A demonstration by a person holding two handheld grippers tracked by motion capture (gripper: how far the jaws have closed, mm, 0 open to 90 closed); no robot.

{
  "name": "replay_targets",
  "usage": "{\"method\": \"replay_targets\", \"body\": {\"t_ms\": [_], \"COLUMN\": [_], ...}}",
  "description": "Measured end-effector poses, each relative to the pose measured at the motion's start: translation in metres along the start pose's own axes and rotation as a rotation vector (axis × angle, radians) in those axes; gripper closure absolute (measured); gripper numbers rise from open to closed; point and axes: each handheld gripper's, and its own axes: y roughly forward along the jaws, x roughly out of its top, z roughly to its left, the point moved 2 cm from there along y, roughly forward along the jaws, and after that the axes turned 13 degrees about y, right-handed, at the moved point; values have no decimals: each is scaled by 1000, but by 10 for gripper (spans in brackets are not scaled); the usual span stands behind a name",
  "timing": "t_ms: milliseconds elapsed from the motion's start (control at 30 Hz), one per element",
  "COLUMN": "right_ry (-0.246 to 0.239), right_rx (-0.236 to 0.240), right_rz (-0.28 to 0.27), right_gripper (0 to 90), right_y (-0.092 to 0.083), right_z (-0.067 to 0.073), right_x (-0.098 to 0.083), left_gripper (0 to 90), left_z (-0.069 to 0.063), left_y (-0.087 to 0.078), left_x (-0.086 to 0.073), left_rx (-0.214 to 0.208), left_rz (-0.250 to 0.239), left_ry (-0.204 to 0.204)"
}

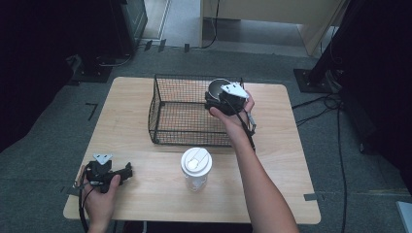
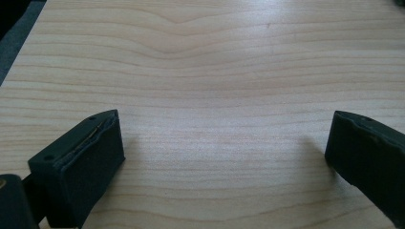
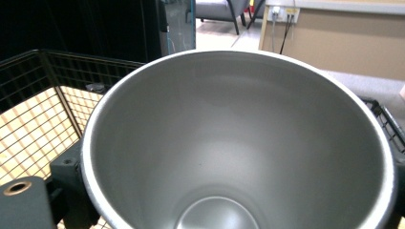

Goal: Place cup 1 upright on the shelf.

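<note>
Lowering the steel cup (image 3: 239, 143) into the wire basket (image 1: 170, 114) needs a slow, upright descent that clears the rim. The right gripper (image 1: 224, 97) holds the cup between its fingers above the basket's far right corner. The left gripper (image 1: 112, 175) rests on the wooden surface (image 2: 205, 71), fingers wide apart and empty.

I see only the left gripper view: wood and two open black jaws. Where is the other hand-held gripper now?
Observer: The right hand-held gripper is over the back right corner of the wire basket.
Operator: Does it hold something?
Observer: Yes, a metal cup, gripped on its sides with the mouth facing the camera; it looks empty inside.
Operator: Is anything else on the table?
Observer: A clear bottle with a white lid stands upright in front of the basket, apart from it.
</note>
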Motion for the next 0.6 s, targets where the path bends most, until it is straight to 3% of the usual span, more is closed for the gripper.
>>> {"method": "replay_targets", "body": {"t_ms": [367,600], "right_ry": [-37,-15], "right_rx": [0,-5], "right_rz": [-13,2], "right_gripper": [74,74], "right_y": [18,32], "right_z": [1,2], "right_x": [-2,-7], "left_gripper": [0,1], "left_z": [0,0], "left_y": [0,0], "left_x": [0,0], "left_rx": [0,0], "left_rz": [0,0], "left_ry": [0,0]}}
